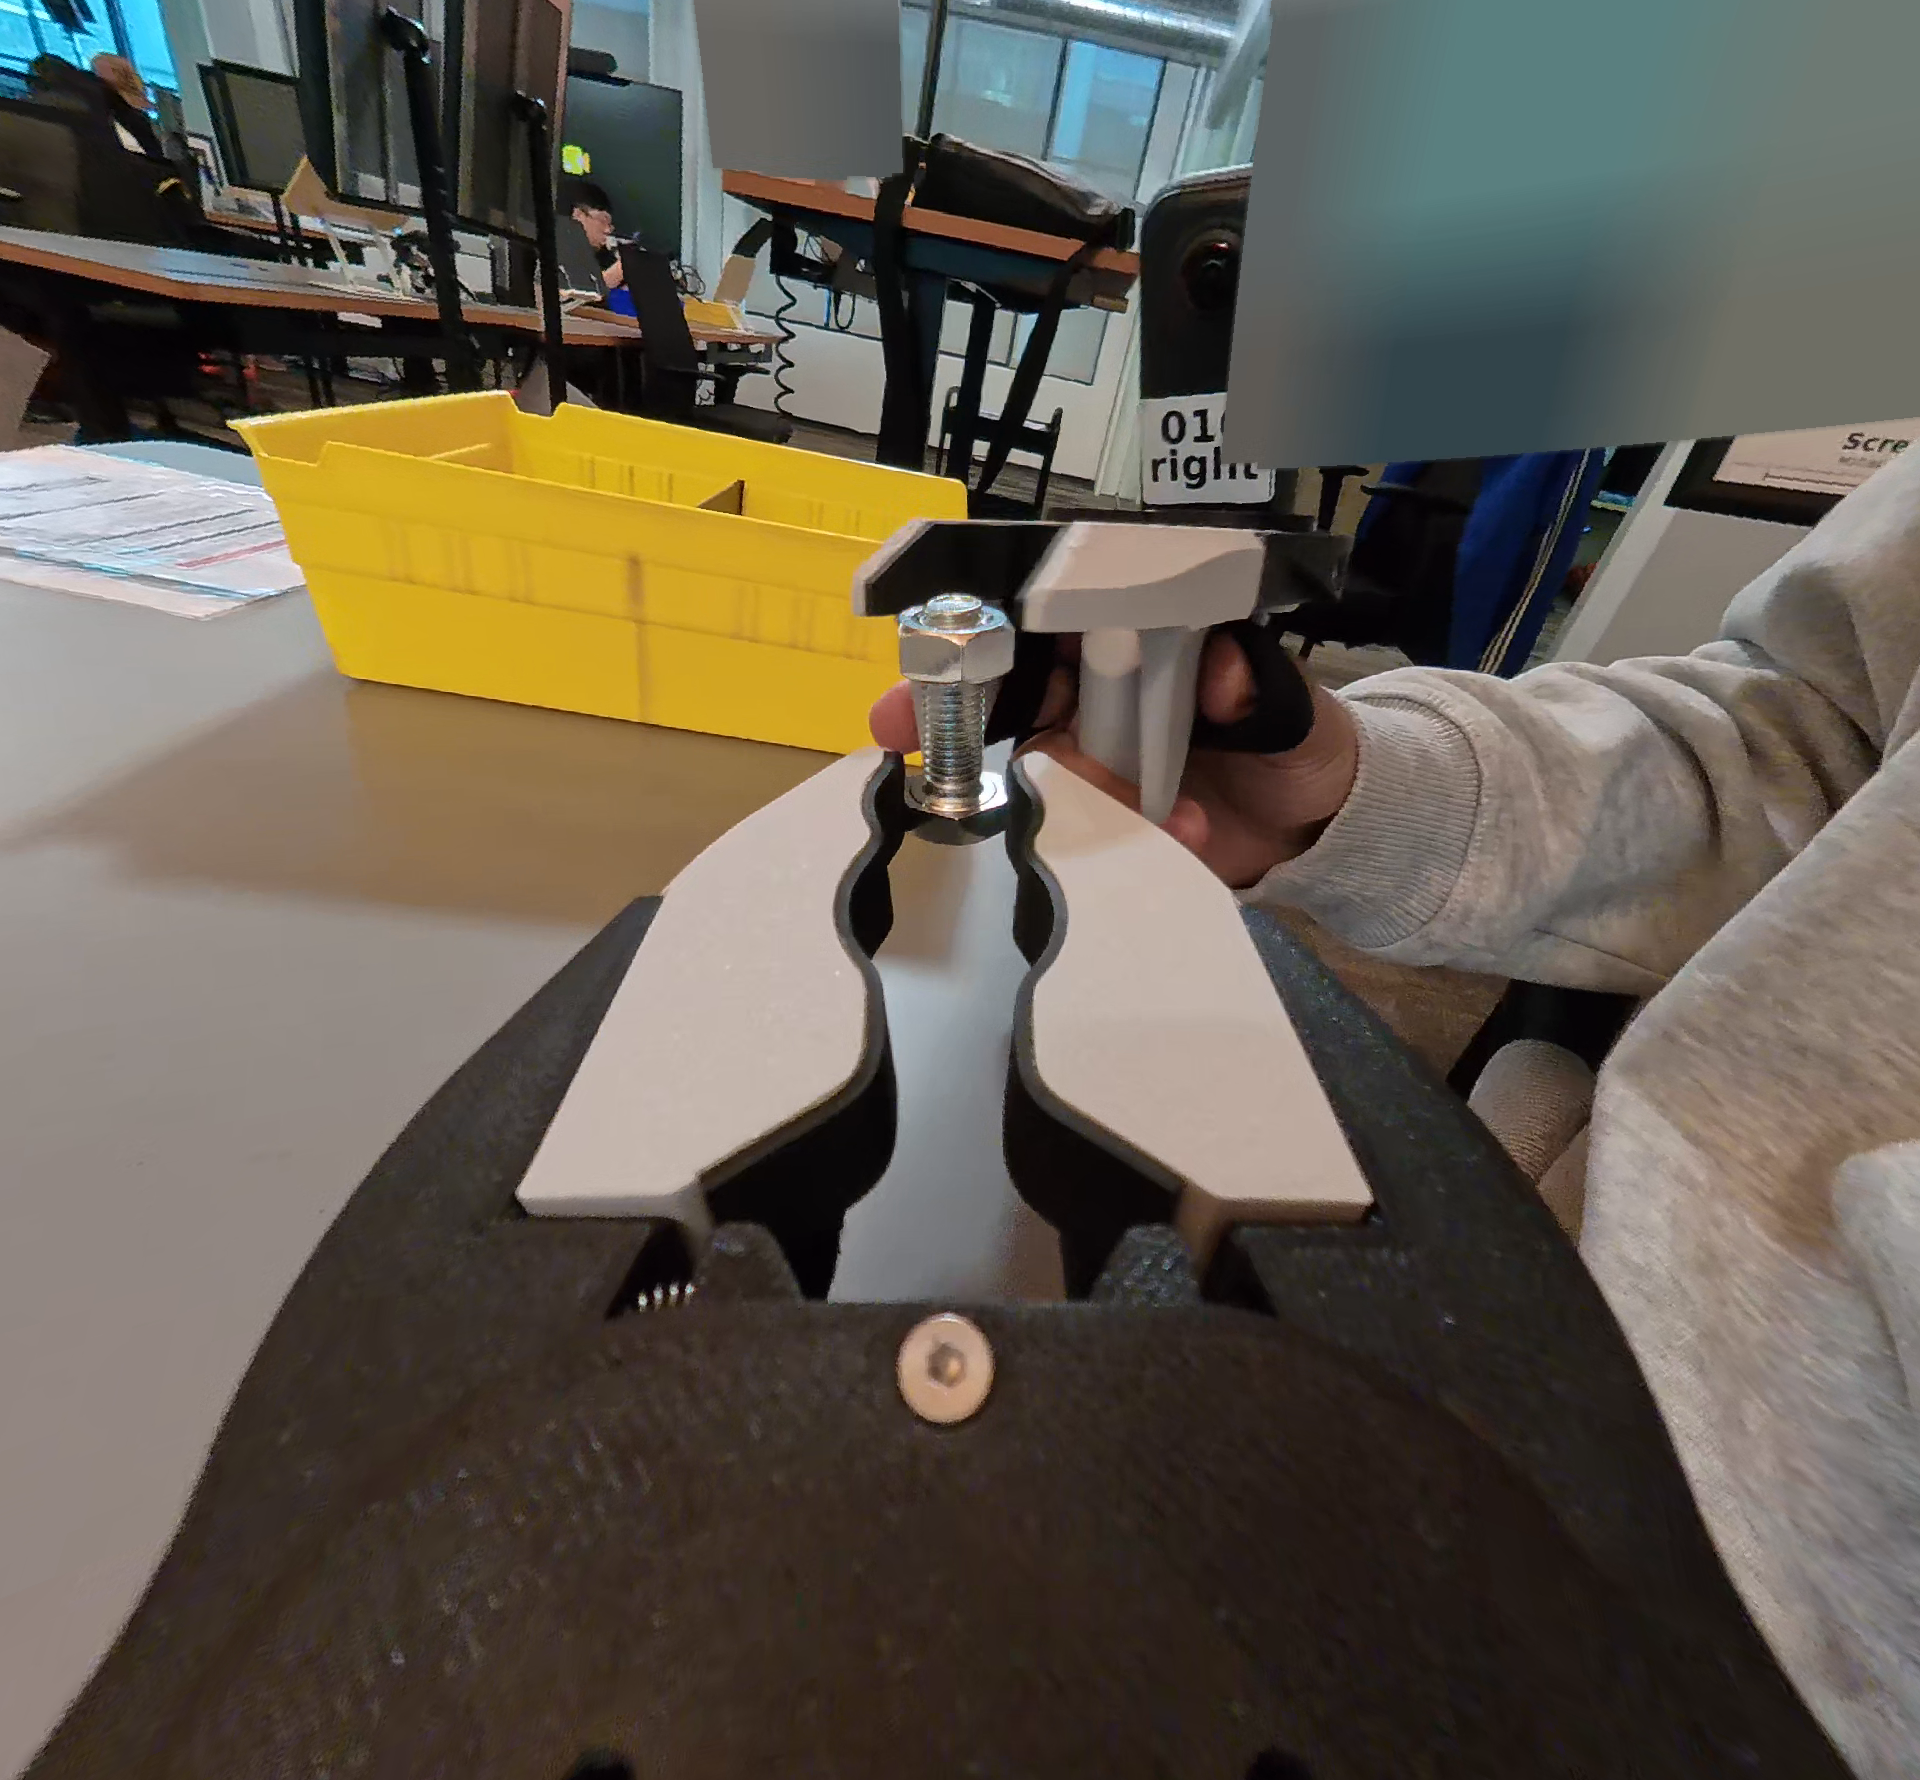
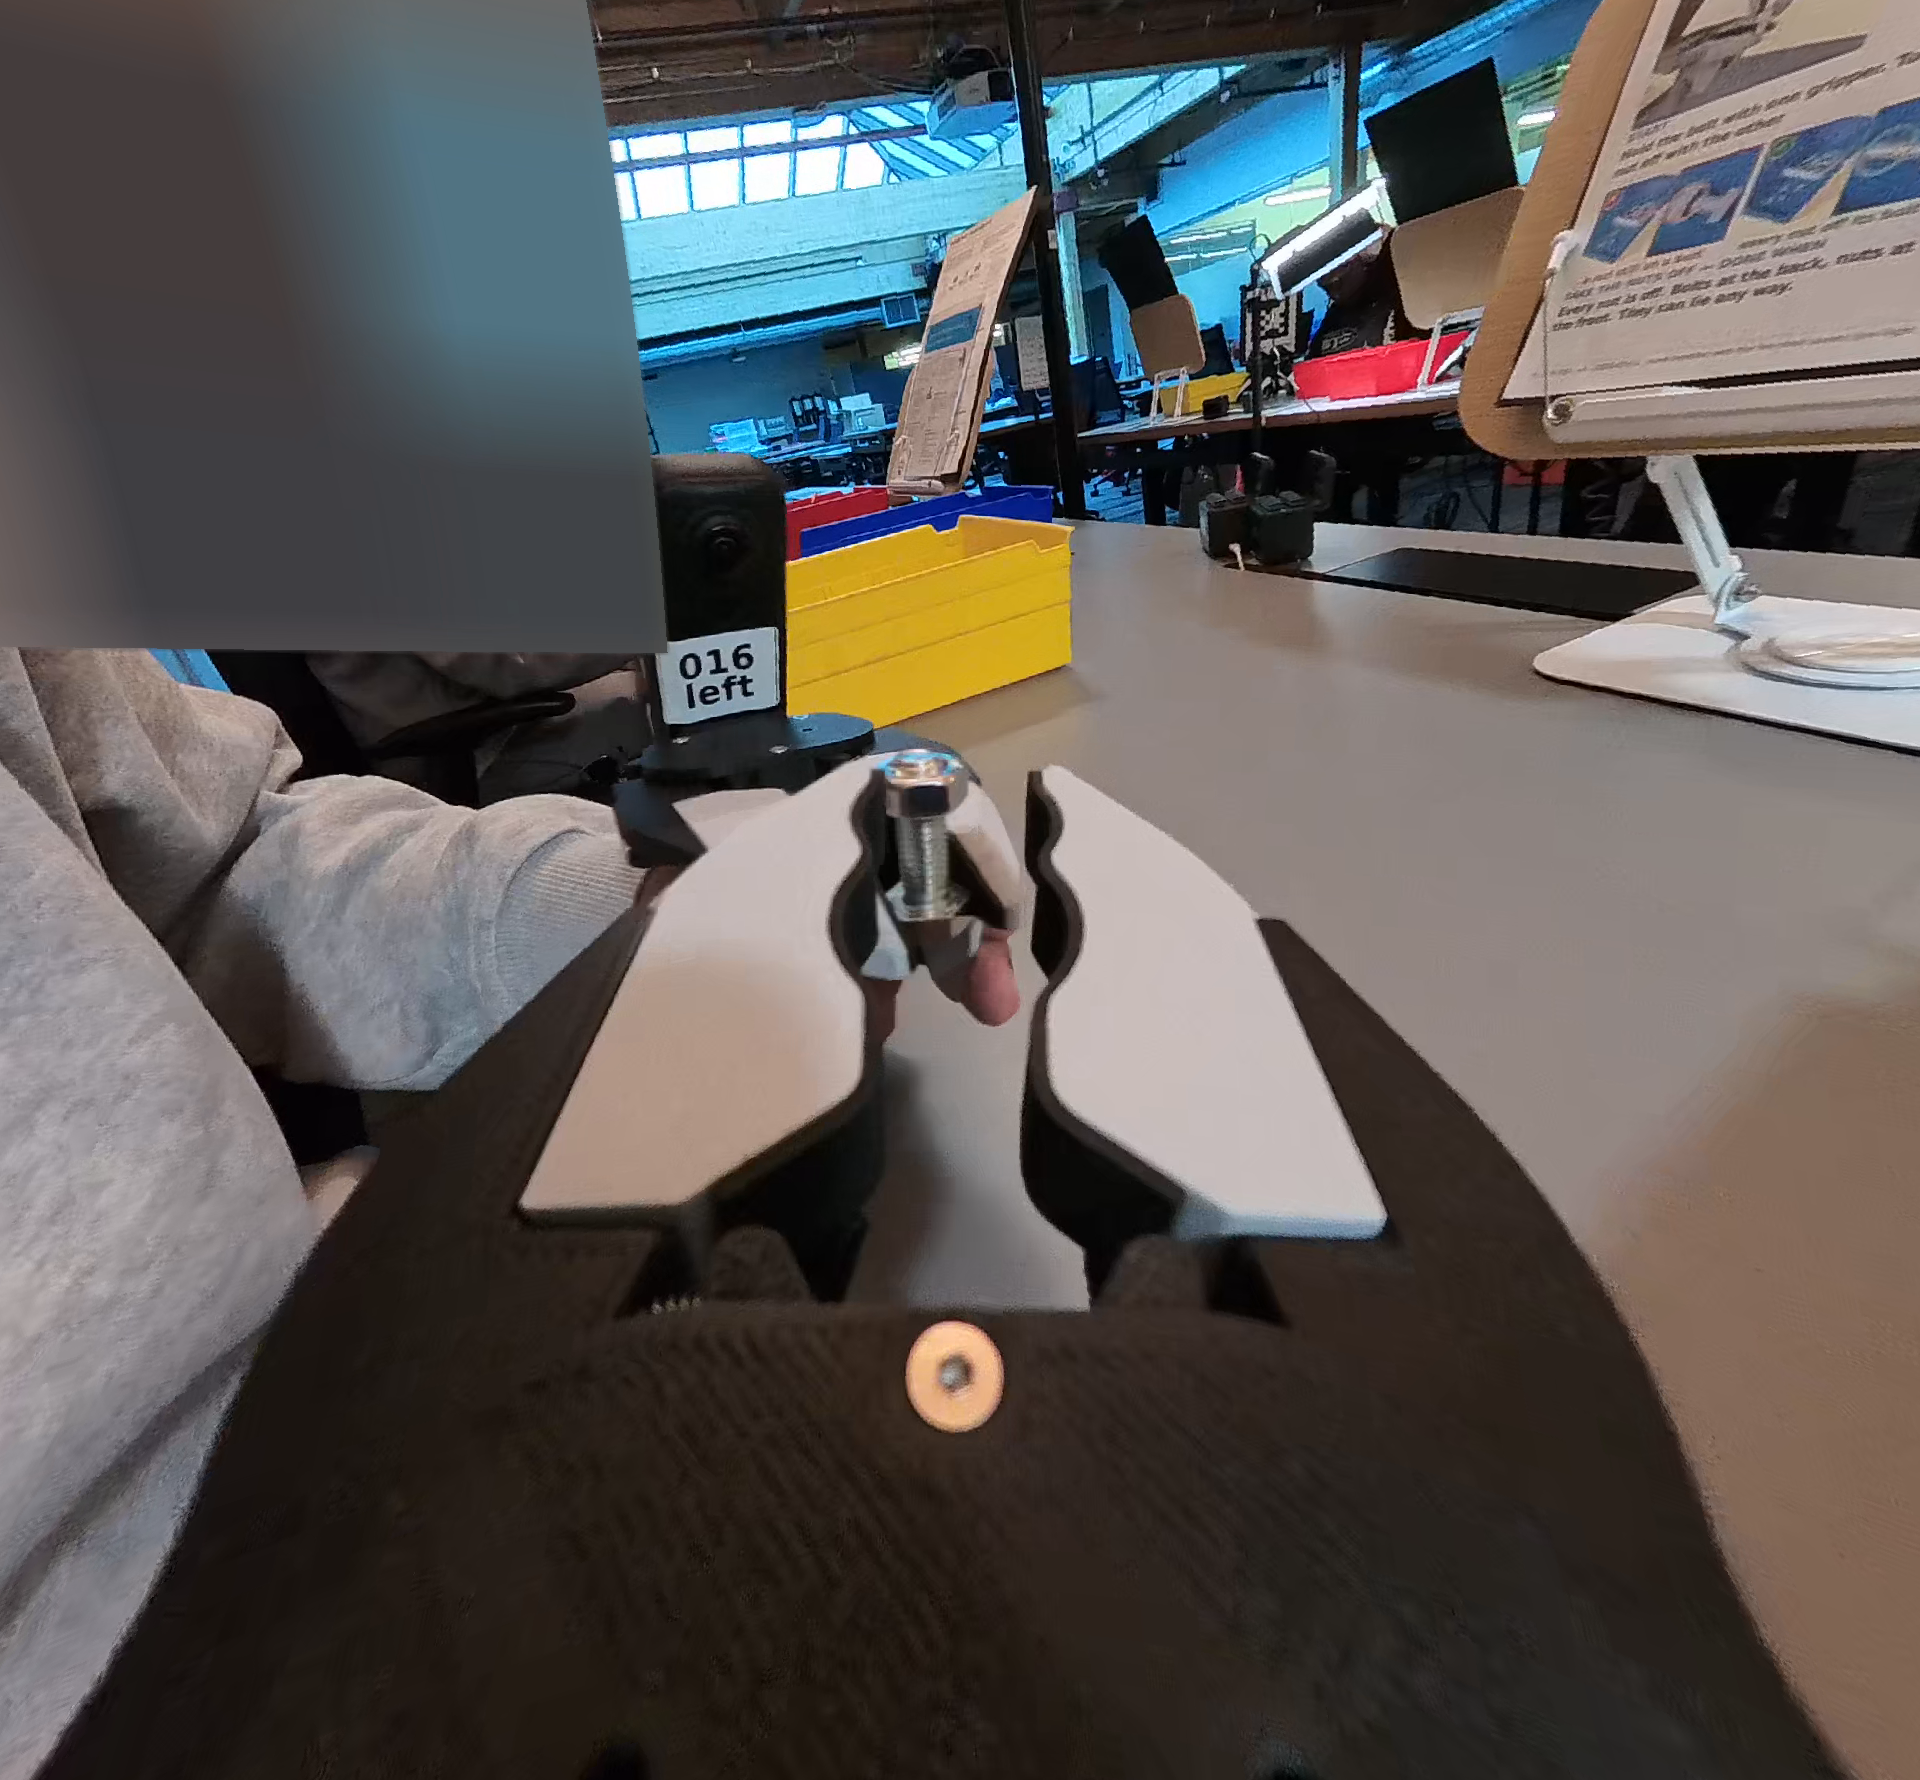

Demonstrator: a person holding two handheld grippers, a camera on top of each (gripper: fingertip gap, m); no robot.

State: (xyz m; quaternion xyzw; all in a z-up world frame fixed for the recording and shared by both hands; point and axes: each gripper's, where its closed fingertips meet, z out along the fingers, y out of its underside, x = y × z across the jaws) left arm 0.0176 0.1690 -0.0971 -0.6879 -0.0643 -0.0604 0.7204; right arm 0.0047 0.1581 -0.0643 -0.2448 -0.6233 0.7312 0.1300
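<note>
Left wrist view: left claw clenched on the head of an upright bolt above the bench; hard, slick steel, heavy for its size, nut atop

Right wrist view: right claw parted around that nut, best gripped across its flats

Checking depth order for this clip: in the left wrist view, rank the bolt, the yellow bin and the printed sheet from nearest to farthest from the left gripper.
1. The bolt, upright, its head clamped at the tips of the left gripper.
2. The yellow bin, beyond the tips, on the table to the left.
3. The printed sheet, flat at the far left edge, seemingly farthest, though close to the bin's depth.
</note>
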